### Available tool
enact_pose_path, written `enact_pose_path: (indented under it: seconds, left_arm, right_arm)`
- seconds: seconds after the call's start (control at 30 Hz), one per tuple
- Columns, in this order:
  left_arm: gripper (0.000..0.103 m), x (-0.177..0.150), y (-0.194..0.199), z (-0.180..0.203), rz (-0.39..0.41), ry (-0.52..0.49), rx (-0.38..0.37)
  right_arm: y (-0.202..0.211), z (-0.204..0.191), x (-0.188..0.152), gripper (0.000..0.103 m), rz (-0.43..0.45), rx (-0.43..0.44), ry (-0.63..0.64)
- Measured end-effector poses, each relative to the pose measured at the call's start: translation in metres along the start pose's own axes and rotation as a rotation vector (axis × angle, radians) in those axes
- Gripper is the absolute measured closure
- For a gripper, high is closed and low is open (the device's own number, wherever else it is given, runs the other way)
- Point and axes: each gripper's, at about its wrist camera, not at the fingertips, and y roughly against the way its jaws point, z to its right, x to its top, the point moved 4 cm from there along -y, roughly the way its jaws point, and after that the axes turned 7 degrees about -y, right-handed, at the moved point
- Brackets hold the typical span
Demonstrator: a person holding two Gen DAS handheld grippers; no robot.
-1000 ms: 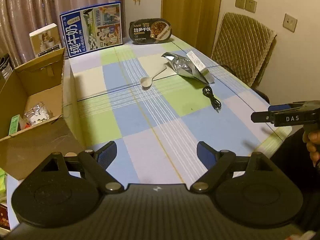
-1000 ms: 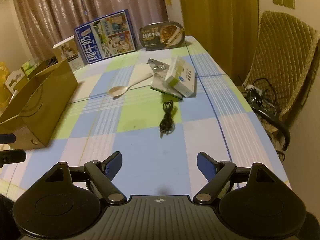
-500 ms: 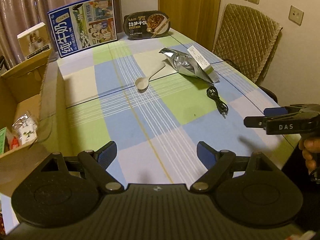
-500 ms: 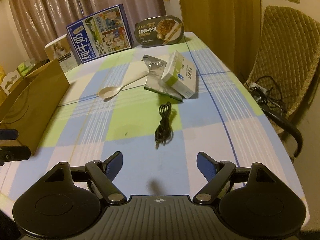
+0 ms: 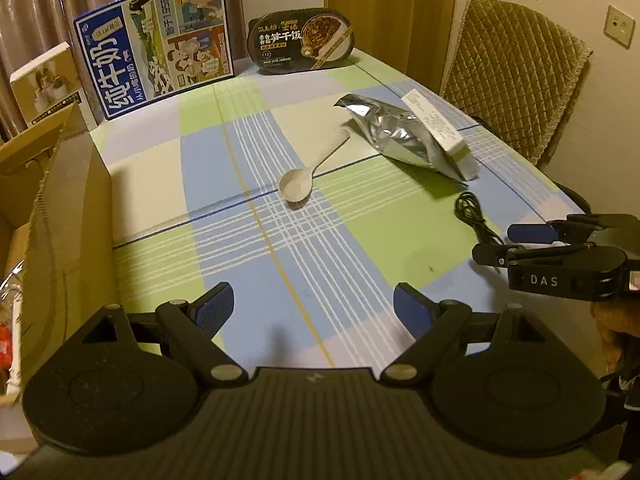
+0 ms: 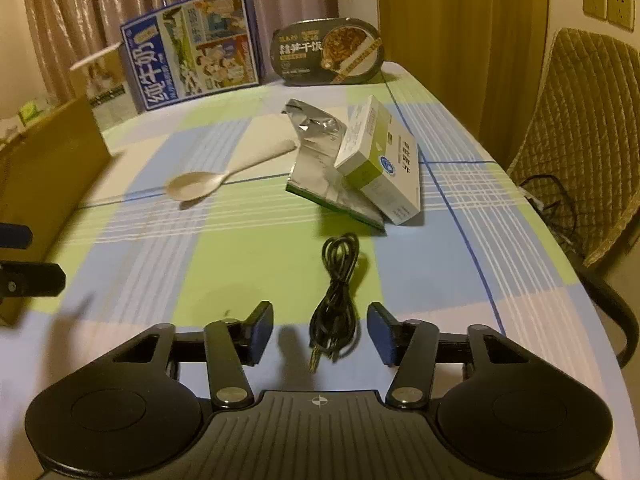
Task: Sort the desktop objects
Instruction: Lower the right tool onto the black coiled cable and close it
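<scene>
A coiled black cable (image 6: 335, 299) lies on the checked tablecloth; its near end sits between the open jaws of my right gripper (image 6: 320, 332), untouched. The cable also shows in the left wrist view (image 5: 474, 218), just beyond my right gripper (image 5: 508, 242). A white spoon (image 6: 224, 174) lies mid-table, also in the left wrist view (image 5: 310, 170). A silver foil pouch (image 6: 326, 160) lies with a white-green box (image 6: 382, 160) leaning on it. My left gripper (image 5: 312, 308) is open and empty above the near table.
An open cardboard box (image 5: 52, 216) with several items inside stands at the left edge. A blue milk carton box (image 5: 156, 44) and a black instant-rice tray (image 5: 304, 38) lean at the far end. A padded chair (image 5: 516, 76) stands to the right.
My right gripper has moved forward and down to the cable and narrowed its jaws around it. My left gripper has shifted right, away from the cardboard box.
</scene>
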Motion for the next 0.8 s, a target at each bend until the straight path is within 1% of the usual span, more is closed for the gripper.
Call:
enact_pose_path:
  seconds: [0.3, 0.53, 0.7, 0.8]
  left_arm:
    - [0.019, 0.003, -0.03, -0.013, -0.01, 0.025, -0.019]
    - [0.019, 0.003, -0.04, -0.016, -0.011, 0.03, -0.033]
    - [0.019, 0.002, -0.044, -0.019, -0.01, 0.034, -0.034]
    - [0.019, 0.002, -0.044, -0.02, -0.007, 0.035, -0.032]
  right_arm:
    - [-0.014, -0.003, 0.0, 0.064, 0.022, -0.05, 0.037]
    - [-0.016, -0.006, 0.0, 0.081, 0.029, -0.07, 0.07]
    - [-0.017, -0.01, 0.0, 0.083, 0.023, -0.064, 0.083]
    - [-0.015, -0.017, 0.001, 0.084, 0.024, -0.036, 0.083]
